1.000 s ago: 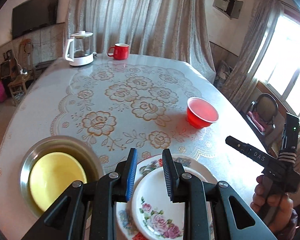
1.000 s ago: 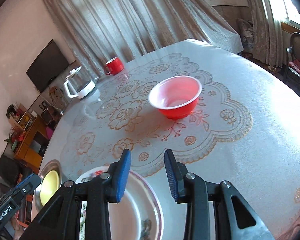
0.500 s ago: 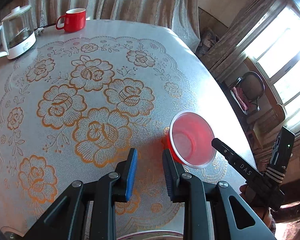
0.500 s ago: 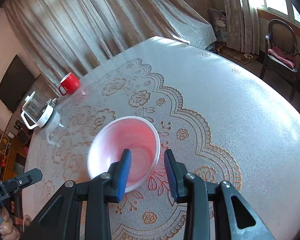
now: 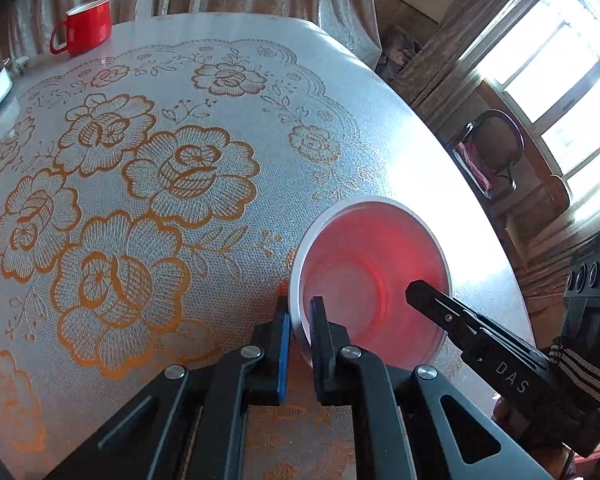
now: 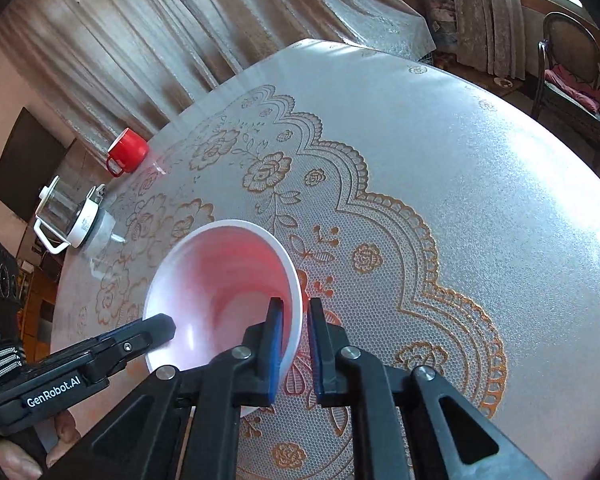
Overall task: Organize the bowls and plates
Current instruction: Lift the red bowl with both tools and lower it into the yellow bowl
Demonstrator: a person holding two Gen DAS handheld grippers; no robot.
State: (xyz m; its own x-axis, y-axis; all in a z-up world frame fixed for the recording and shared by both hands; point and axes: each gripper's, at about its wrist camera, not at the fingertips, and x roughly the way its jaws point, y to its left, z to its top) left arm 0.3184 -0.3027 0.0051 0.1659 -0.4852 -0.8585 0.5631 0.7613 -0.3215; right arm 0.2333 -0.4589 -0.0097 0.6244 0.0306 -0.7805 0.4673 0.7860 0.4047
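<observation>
One red translucent plastic bowl with a white rim [image 5: 374, 276] stands on the lace-patterned table cover [image 5: 148, 184], at the lower centre of both views. It is gripped on opposite sides: the left gripper [image 5: 299, 312] has just been closed and is clamped on the rim at the bowl's left, one finger inside and one outside; the right gripper [image 6: 294, 314] has likewise just been closed on the rim at the bowl's right. The step in hand is judged to be the grasp of the bowl. A level, joint lift is called for next. Otherwise, one red mug [image 5: 86, 26] and one glass kettle [image 6: 66, 216] are counted; no plates are in view.
</observation>
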